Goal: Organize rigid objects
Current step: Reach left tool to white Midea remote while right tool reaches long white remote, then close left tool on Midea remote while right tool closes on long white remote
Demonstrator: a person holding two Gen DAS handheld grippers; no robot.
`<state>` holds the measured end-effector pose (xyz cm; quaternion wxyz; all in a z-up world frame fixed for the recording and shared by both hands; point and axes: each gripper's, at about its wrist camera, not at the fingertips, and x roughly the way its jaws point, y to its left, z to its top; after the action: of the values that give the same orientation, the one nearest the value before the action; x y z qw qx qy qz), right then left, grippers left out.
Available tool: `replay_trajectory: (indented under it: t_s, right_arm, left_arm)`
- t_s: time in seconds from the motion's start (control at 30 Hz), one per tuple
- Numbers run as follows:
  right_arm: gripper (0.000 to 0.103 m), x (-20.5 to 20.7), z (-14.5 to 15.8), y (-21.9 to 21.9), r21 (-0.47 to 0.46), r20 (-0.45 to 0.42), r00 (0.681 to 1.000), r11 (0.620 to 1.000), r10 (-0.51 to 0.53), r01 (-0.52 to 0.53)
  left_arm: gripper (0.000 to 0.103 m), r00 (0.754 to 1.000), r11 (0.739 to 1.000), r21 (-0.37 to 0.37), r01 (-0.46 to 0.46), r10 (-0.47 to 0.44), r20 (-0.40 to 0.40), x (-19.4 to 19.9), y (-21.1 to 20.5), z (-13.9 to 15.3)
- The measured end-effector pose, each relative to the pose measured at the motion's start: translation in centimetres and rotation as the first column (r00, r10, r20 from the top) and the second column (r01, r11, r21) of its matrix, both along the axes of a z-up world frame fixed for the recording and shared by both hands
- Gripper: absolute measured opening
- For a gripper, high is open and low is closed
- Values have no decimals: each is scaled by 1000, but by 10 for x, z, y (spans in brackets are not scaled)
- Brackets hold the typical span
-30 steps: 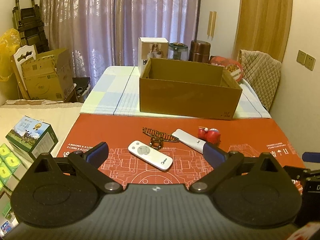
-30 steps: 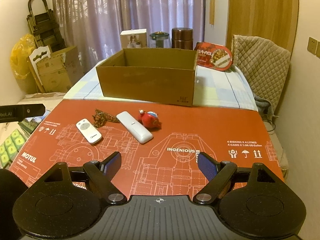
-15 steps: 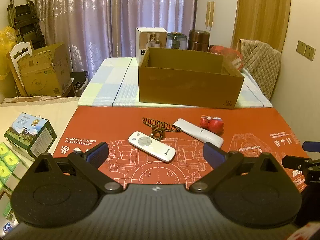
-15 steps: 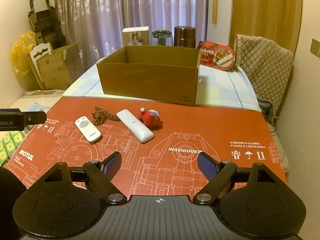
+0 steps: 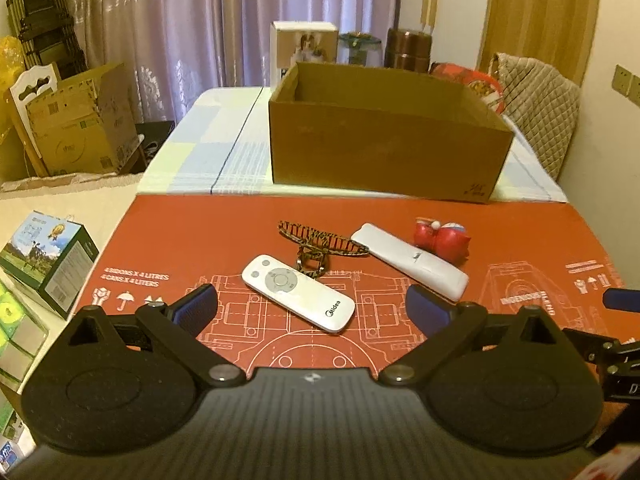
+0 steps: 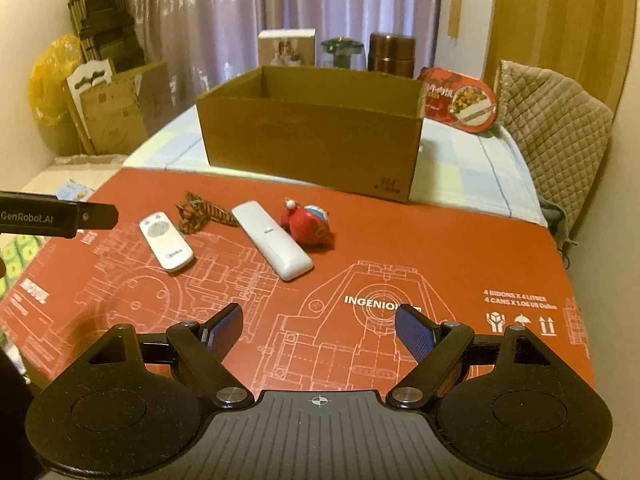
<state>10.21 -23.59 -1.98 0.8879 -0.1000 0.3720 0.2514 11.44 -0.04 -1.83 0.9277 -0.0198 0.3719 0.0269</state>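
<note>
On the red printed mat lie a small white remote, a striped brown hair clip, a long white remote and a red round toy. An open-topped cardboard box stands behind them. My left gripper is open, just short of the small remote. My right gripper is open over bare mat, nearer than the long remote. Nothing is between either pair of fingers.
Behind the box stand a white carton, a glass jar, a brown canister and a red food tub. Left of the mat are green drink cartons and cardboard boxes. A quilted chair is at right.
Both grippers have come forward and down toward the mat, so the remotes, clip and toy look larger and closer. Their jaws stay as wide as before.
</note>
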Motion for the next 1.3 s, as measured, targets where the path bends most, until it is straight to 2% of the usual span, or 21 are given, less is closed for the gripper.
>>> replay_trajectory:
  t_s: [0.4,0.57,0.77,1.0,1.13,1.23,1.3]
  right_arm:
    - [80,57,-54,34,-45,-38,994,994,101,-103]
    - [79,79,-71,48,-50,-62,989,989,133,-136]
    - [73,99,-86,63,-43,-93,984,987,152,-157]
    - [67,114,-95,79,-56,-94,981,983,168,-174]
    - [61,118,-98,84,-50,-89,980,982,176,-181]
    - [44,117,-97,86,-47,-78,979,981,186,-190]
    - [42,114,-96,88,-53,-78,979,980,187,-191]
  left_arm:
    - [98,993,995,-1,-95,95,-66,55,3,-62]
    - [96,989,992,-10,-128,127,-80,71,4,-79]
    - [90,982,987,-3,-162,160,-97,85,8,-93]
    - [75,979,985,-7,-173,172,-110,84,13,-99]
    - [57,979,985,17,-169,170,-108,80,10,-97]
    - [43,979,985,20,-170,171,-111,77,9,-96]
    - [37,979,986,23,-164,166,-116,74,7,-95]
